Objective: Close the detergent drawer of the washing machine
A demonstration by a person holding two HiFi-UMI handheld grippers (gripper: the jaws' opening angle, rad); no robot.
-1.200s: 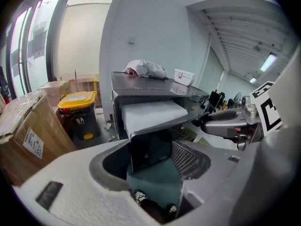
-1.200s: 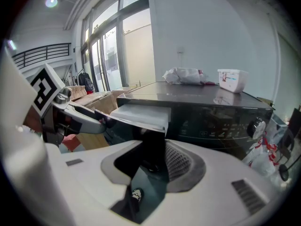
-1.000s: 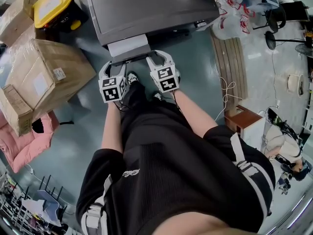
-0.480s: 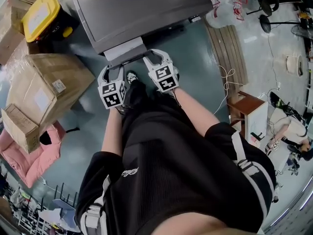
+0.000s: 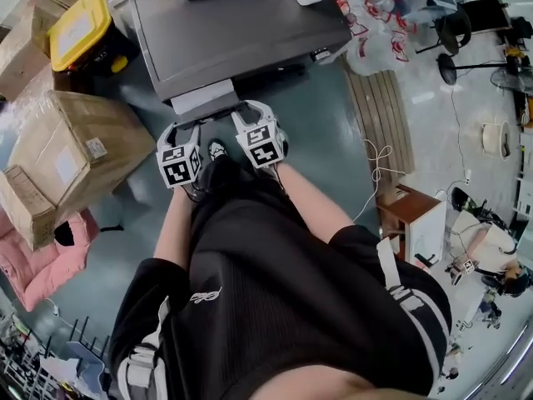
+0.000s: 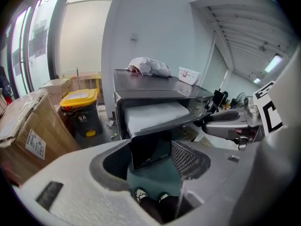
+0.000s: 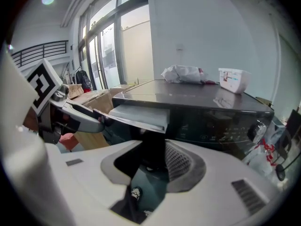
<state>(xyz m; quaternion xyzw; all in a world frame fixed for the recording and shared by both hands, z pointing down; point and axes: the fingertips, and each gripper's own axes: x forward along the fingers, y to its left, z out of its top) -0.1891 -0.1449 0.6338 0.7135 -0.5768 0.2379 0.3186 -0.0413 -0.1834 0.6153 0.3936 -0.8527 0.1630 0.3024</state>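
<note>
**Item:** detergent drawer [image 5: 202, 97], pulled out from the upper front of the washing machine [image 5: 241, 32], not yet closed.

**Grippers:** the left gripper [image 5: 185, 127] and right gripper [image 5: 254, 111] sat just before its front edge, one towards each corner. Both sets of jaws were spread, pinching nothing. Whether either touched the drawer could not be told.

**Handling note:** the push likely wanted both grippers pressing evenly and straight along the drawer's run, lest it skew and jam.

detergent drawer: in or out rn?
Out. The detergent drawer juts forward from the washing machine front, its white inside showing.
</note>
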